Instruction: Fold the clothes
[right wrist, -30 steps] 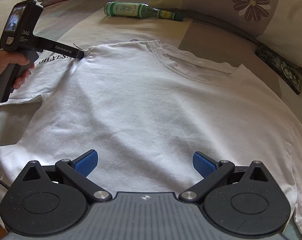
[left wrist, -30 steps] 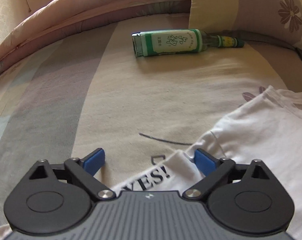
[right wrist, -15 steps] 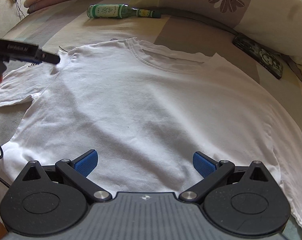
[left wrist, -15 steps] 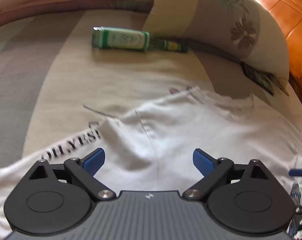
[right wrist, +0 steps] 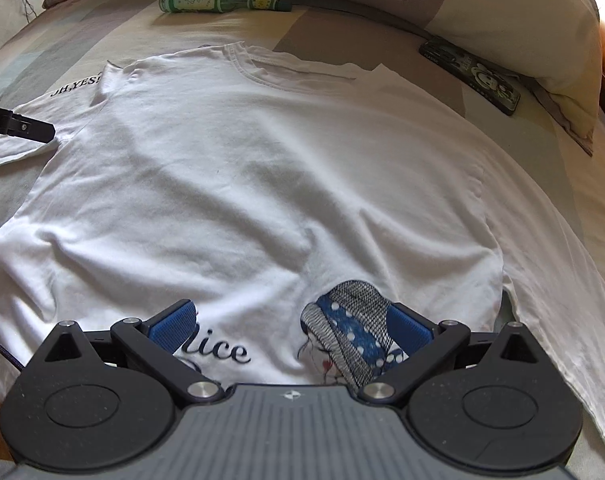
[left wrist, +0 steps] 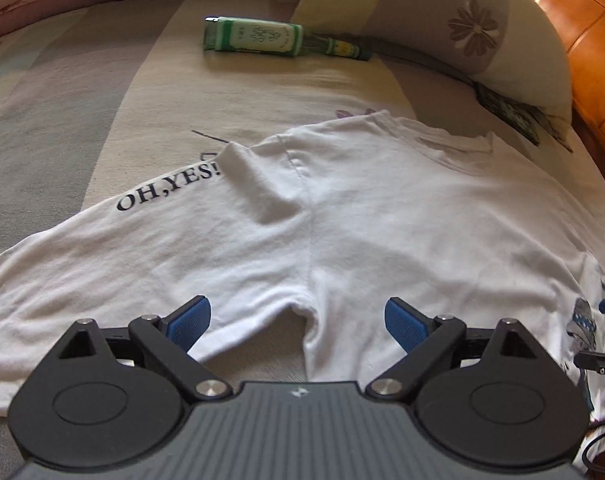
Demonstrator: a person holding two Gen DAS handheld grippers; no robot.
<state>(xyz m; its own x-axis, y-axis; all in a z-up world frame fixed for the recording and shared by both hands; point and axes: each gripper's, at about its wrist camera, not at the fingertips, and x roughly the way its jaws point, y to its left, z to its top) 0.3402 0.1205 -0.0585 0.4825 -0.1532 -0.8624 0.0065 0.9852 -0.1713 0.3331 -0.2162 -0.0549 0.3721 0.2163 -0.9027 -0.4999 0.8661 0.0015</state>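
A white T-shirt [right wrist: 262, 168] lies spread on the bed [left wrist: 82, 92], its collar toward the pillow [right wrist: 482, 4] and its lower edge near the cameras. The cloth is mostly flat, with soft wrinkles across the middle. One sleeve carries black lettering, "OH,YES!" [left wrist: 168, 192], and reaches out to the left. Near the hem a printed figure in a blue dotted headscarf [right wrist: 354, 332] sits beside the word "nice" [right wrist: 218, 350].

The left hand-held gripper [left wrist: 298, 318] hovers over the armpit area where the lettered sleeve joins the body. Its blue pads [left wrist: 190, 318] stand wide apart with nothing between them; a bare patch of bedsheet shows below, in the notch between sleeve and side seam. In the right wrist view its black tip shows at the left edge, above that sleeve.

The right hand-held gripper [right wrist: 290, 326] is over the lower part of the shirt, its jaws also spread wide and empty. The print and the lettering lie between its pads [right wrist: 172, 322]. Whether the pads touch the cloth I cannot tell.

A green bottle [right wrist: 218, 0] lies on its side beyond the collar, apart from the shirt, with its neck pointing toward the pillow. A dark phone [right wrist: 472, 74] rests just beside the pillow's lower edge, near the right shoulder.
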